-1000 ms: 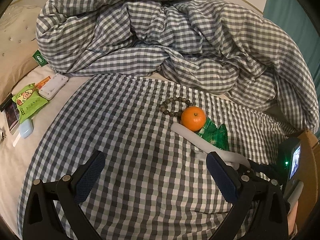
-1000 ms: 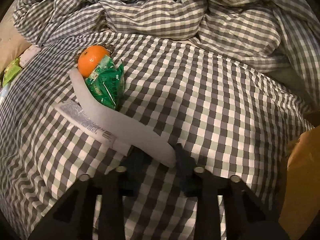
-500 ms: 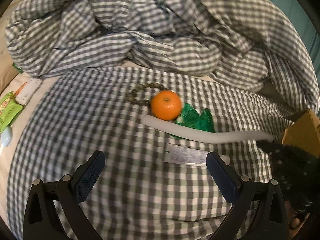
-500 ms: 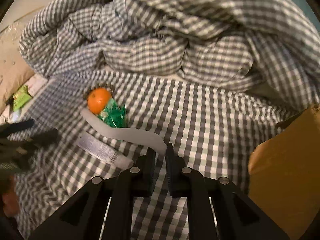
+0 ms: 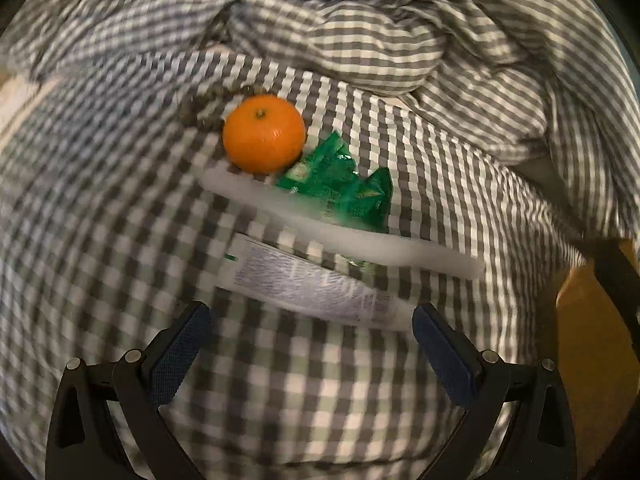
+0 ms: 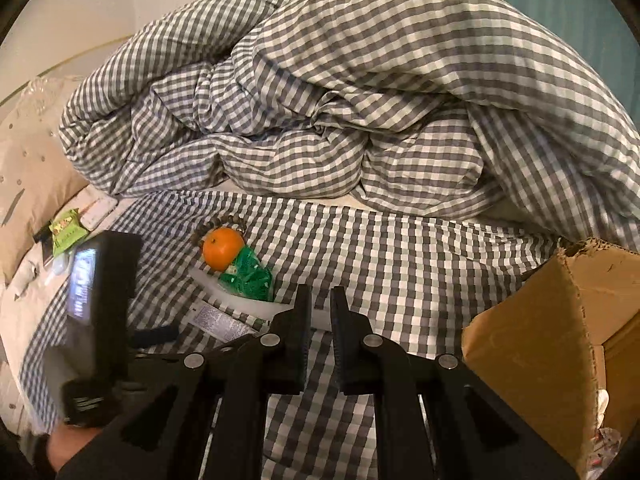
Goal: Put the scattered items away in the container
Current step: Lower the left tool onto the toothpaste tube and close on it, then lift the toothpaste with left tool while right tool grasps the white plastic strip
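Looking down along the left gripper [image 5: 310, 314], I see its jaws spread wide with nothing between the pads. A white tube [image 5: 300, 280] with printed text lies crosswise on the checked cover [image 5: 120, 208], just ahead of the fingertips and not touched by either. Beyond the tube lies a long white strip [image 5: 360, 240], its right-hand end free on the cover. A green packet [image 5: 340, 188] is partly tucked under the strip. A tangerine [image 5: 262, 134] sits against the packet's far end, and a bead bracelet [image 6: 222, 222] curls around behind the fruit.

The right gripper [image 6: 320, 294] is drawn shut, with only a narrow slit between its fingers. It hangs above the cover and has hold of nothing that I can make out; a bit of the strip shows behind the slit.

The cardboard box [image 6: 560, 320] stands open at the right edge of the bed, well apart from the cluster. A rumpled checked duvet [image 6: 360, 100] is heaped behind everything. Far left, near the pillow, lies another green snack packet [image 6: 66, 230].
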Demonstrator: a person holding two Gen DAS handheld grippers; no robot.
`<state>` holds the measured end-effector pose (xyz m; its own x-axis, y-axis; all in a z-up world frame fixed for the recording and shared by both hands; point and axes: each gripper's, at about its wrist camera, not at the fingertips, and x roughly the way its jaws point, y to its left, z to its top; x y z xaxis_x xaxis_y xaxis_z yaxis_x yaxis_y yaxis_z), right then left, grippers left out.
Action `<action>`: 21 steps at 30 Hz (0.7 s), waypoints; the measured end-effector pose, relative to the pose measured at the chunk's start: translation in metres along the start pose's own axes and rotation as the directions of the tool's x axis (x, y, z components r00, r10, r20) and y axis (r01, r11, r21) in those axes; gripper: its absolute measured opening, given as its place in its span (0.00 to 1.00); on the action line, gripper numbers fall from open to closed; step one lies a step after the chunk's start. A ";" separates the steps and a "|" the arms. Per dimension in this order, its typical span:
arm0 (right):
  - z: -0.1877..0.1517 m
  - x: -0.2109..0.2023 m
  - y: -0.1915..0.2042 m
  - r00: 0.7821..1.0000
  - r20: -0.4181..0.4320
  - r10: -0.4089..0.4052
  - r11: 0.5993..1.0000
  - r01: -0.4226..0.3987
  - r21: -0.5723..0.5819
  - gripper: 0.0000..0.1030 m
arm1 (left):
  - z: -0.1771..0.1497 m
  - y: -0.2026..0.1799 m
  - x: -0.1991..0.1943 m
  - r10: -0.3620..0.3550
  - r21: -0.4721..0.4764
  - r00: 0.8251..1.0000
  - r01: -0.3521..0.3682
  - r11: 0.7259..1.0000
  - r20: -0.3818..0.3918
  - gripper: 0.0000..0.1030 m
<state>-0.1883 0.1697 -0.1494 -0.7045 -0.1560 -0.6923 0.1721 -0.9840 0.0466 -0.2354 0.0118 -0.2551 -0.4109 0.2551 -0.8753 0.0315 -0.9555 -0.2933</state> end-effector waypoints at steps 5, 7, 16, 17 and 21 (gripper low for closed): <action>-0.002 0.003 -0.008 1.000 -0.014 0.012 1.000 -0.012 0.013 0.09 | -0.001 -0.018 0.015 0.048 -0.008 0.999 -0.048 0.999 -0.004 1.00; -0.004 0.003 -0.009 1.000 -0.019 0.017 1.000 -0.016 0.016 0.09 | -0.001 -0.022 0.018 0.076 0.001 0.997 -0.076 0.997 0.007 0.97; -0.007 0.000 -0.016 1.000 -0.009 0.017 0.999 -0.017 0.043 0.32 | 0.000 -0.031 0.020 0.090 0.078 0.995 -0.094 0.993 0.054 0.42; -0.007 -0.001 -0.017 1.000 -0.007 0.017 0.999 -0.017 0.050 0.48 | 0.001 -0.030 0.019 0.071 0.080 0.996 -0.075 0.994 0.051 0.36; -0.007 -0.002 -0.016 1.000 -0.001 0.015 0.999 -0.015 0.053 0.56 | 0.002 -0.023 0.012 0.001 0.087 0.999 -0.005 0.996 0.042 0.20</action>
<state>-0.1845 0.1865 -0.1538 -0.7013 -0.1707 -0.6921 0.1461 -0.9847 0.0948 -0.2427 0.0366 -0.2586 -0.4491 0.2477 -0.8585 -0.0460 -0.9659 -0.2547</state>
